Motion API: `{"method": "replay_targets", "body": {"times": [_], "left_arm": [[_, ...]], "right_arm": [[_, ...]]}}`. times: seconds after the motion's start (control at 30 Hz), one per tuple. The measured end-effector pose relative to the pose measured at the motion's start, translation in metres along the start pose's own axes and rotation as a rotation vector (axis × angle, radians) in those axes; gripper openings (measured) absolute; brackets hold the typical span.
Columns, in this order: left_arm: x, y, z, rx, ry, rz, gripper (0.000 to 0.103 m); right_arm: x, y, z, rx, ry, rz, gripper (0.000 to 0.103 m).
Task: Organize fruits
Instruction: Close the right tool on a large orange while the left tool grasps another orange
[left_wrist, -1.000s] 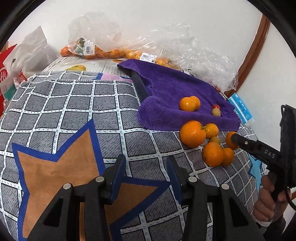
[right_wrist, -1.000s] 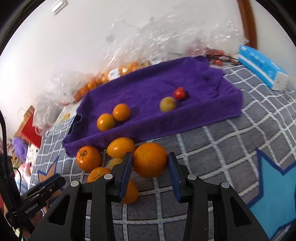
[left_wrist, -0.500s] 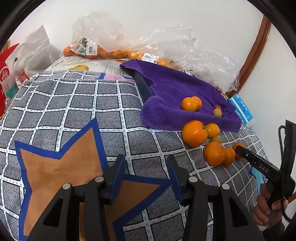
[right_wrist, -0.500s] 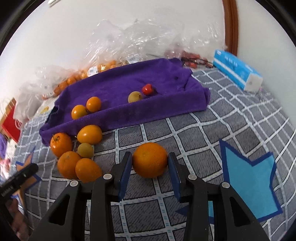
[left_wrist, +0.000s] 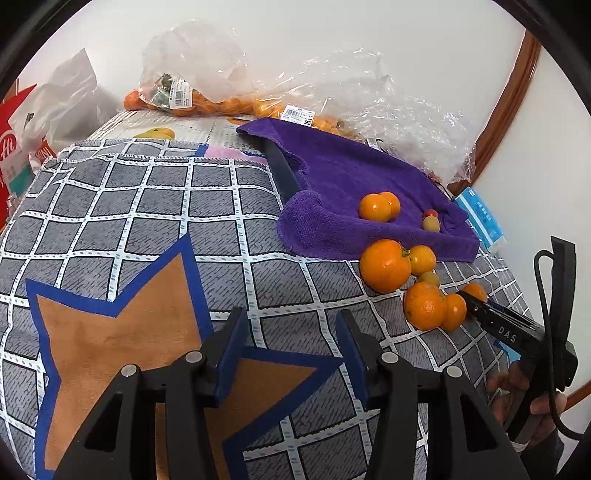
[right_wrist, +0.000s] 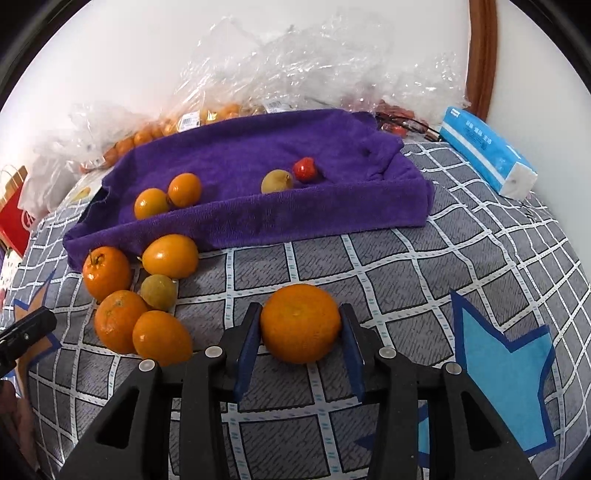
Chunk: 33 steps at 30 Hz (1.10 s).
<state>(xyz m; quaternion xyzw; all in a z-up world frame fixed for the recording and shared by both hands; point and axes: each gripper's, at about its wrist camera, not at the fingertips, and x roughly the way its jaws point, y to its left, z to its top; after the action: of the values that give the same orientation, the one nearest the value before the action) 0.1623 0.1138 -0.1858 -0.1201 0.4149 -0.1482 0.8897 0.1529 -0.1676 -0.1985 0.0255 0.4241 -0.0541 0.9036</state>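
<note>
- Right wrist view: the right gripper (right_wrist: 300, 345) has its jaws closed on a large orange (right_wrist: 300, 322), one blue pad against each side. The orange sits low over the checked cloth (right_wrist: 388, 266), in front of the purple towel (right_wrist: 258, 166).
- Left of that orange lies a cluster of five fruits (right_wrist: 140, 291) on the cloth, at the towel's near left corner.
- On the towel rest two small oranges (right_wrist: 168, 196), touching each other, and further right a yellowish fruit (right_wrist: 276, 181) just beside a small red fruit (right_wrist: 305, 168).
- Right of the towel lies a blue tissue pack (right_wrist: 487, 153); behind the towel are clear plastic bags (right_wrist: 295, 70), some holding small oranges.
- Left wrist view: the left gripper (left_wrist: 290, 350) has its jaws apart with nothing between them, hanging over the cloth's orange star (left_wrist: 122, 332), well to the left of the towel (left_wrist: 351, 177).
</note>
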Motion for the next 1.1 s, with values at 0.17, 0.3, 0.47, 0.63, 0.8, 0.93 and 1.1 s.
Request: {"method": "replay_targets", "body": {"times": [0.17,0.3,0.47,0.63,0.8,0.93,1.1], "left_arm": [[0.000,0.002,0.000,-0.008,-0.001,-0.034,0.054],[0.001,-0.002,-0.001,0.012,0.005,-0.030,0.060],[0.003,-0.010,-0.001,0.059,0.016,0.016,0.060],[0.000,-0.014,-0.002,0.063,0.022,0.057,0.059],[-0.003,-0.026,0.007,0.006,0.024,-0.020,0.058],[0.006,-0.053,0.021,0.029,0.013,-0.031,0.059],[0.029,-0.077,0.030,0.080,0.018,-0.001,0.060]], "right_arm": [[0.001,0.001,0.002,-0.016,0.004,0.011,0.041],[0.000,0.001,0.002,-0.024,0.004,0.050,0.041],[-0.004,0.000,-0.001,-0.029,-0.001,0.076,0.041],[-0.013,0.002,-0.005,-0.066,-0.034,0.076,0.041],[-0.019,-0.008,-0.007,-0.085,-0.053,0.069,0.041],[-0.021,-0.022,-0.006,-0.084,-0.065,0.048,0.041],[-0.023,-0.037,-0.007,-0.039,-0.076,0.056,0.041]]}}
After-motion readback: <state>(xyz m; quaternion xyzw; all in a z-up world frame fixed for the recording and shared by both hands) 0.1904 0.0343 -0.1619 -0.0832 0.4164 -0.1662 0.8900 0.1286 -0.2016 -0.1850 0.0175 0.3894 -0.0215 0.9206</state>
